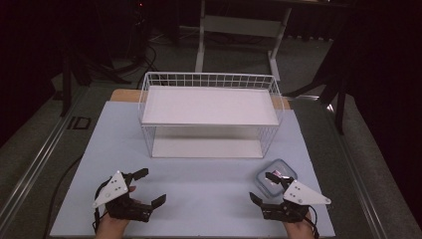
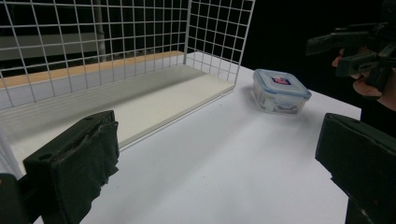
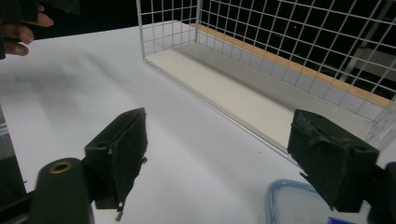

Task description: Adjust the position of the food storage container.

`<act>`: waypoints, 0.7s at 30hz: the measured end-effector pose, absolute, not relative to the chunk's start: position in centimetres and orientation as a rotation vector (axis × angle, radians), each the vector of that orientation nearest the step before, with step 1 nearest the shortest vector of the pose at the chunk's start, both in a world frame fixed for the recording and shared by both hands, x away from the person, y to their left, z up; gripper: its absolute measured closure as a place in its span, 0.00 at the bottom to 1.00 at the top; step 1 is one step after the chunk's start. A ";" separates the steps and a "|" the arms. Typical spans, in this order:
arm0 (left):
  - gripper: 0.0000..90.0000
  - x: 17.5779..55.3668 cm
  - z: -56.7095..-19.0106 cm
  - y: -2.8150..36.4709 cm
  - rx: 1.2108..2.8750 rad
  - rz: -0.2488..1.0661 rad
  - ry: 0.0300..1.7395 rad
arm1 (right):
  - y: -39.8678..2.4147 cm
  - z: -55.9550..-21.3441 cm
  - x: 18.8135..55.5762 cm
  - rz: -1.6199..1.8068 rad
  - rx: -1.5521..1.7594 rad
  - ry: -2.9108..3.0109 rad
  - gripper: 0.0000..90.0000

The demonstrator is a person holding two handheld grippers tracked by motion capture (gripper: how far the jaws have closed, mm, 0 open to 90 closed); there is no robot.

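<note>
Fingers of both grippers stand wide apart with nothing between them: the left gripper (image 1: 145,188) hovers over bare tabletop (image 1: 199,199), the right gripper (image 1: 263,187) just beside a small box (image 2: 280,90). That box is clear plastic, squarish with rounded corners, under a blue-rimmed lid, resting on the tabletop near the wire rack's (image 1: 209,79) right end.

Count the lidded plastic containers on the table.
1. A small clear plastic container with a blue-rimmed lid sits on the table right of the white wire rack, just ahead of the right tongs. More could sit unseen behind the rack.
</note>
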State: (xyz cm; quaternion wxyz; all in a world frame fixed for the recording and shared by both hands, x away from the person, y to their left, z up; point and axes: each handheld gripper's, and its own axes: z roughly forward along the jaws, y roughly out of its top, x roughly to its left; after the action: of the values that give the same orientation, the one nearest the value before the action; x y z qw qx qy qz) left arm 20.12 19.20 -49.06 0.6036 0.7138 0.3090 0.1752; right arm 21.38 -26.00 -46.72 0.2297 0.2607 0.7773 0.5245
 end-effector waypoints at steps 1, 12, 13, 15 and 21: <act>0.00 20.1 -49.0 19.2 1.651 0.407 0.717 | -25.8 -46.7 21.3 1.448 0.722 2.155 0.21; 0.00 20.0 -49.0 18.9 1.650 0.407 0.705 | -24.2 -45.5 20.1 1.482 0.658 2.183 0.19; 0.00 20.0 -49.0 18.9 1.648 0.407 0.707 | -23.9 -44.9 20.0 1.491 0.630 2.176 0.19; 0.00 20.1 -49.1 18.9 1.650 0.402 0.707 | -23.6 -44.1 20.1 1.483 0.606 2.168 0.19; 0.00 19.8 -48.9 18.6 1.653 0.397 0.695 | -23.7 -42.9 21.4 1.517 0.652 2.164 0.16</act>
State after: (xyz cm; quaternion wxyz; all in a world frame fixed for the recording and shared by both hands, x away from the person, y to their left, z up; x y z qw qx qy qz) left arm 19.79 18.57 -48.94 0.6072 0.7151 0.3006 0.1718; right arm 21.41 -23.70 -42.93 0.2082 0.2344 0.7776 0.5450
